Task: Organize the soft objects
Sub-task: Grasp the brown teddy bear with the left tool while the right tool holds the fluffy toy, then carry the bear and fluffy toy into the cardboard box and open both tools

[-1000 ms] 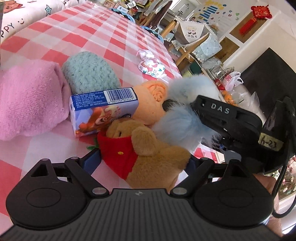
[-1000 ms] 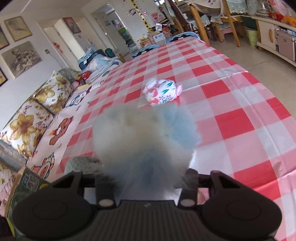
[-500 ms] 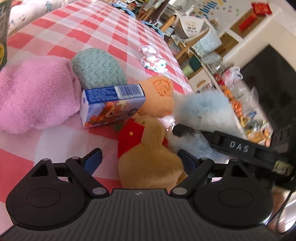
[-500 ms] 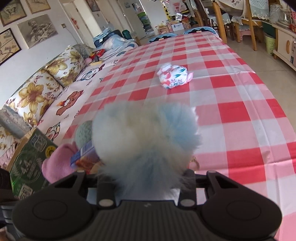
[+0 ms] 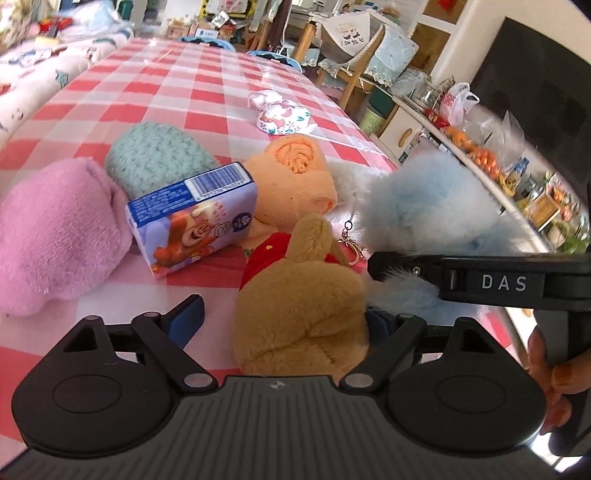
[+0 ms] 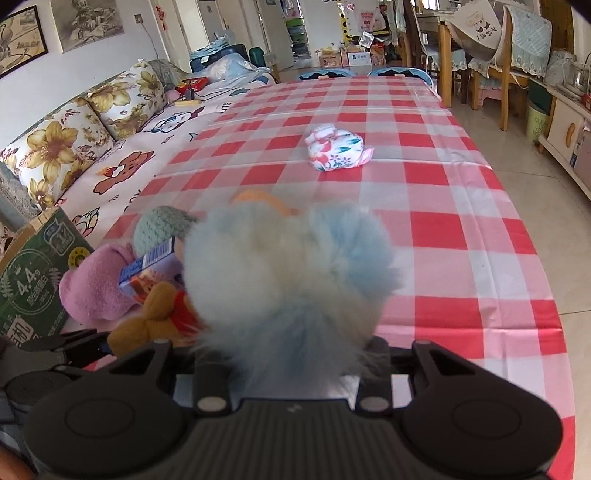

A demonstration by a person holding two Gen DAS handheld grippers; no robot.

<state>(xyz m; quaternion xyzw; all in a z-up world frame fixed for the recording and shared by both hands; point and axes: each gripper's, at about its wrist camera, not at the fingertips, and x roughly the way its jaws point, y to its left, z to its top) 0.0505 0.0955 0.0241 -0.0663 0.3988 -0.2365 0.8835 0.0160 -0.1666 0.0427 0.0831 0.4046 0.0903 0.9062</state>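
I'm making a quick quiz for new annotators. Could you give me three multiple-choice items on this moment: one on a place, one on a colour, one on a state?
1. The floral pouch lies:
A. apart, farther up the table
B. on the pink plush
C. in the left gripper

2. The bear wears:
A. green
B. red
C. black

3. The right gripper is:
A. open, empty
B. shut on the fluffy blue toy
C. shut on the box

A: it sits alone on the checks.
B: red shirt shows.
B: fur bulges between its fingers.

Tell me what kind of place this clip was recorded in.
Most likely a lived-in family home, in a combined living and dining room. A floral-cushioned sofa runs beside the table with the red-checked tablecloth, wooden dining chairs stand behind it, and framed pictures hang on the wall.
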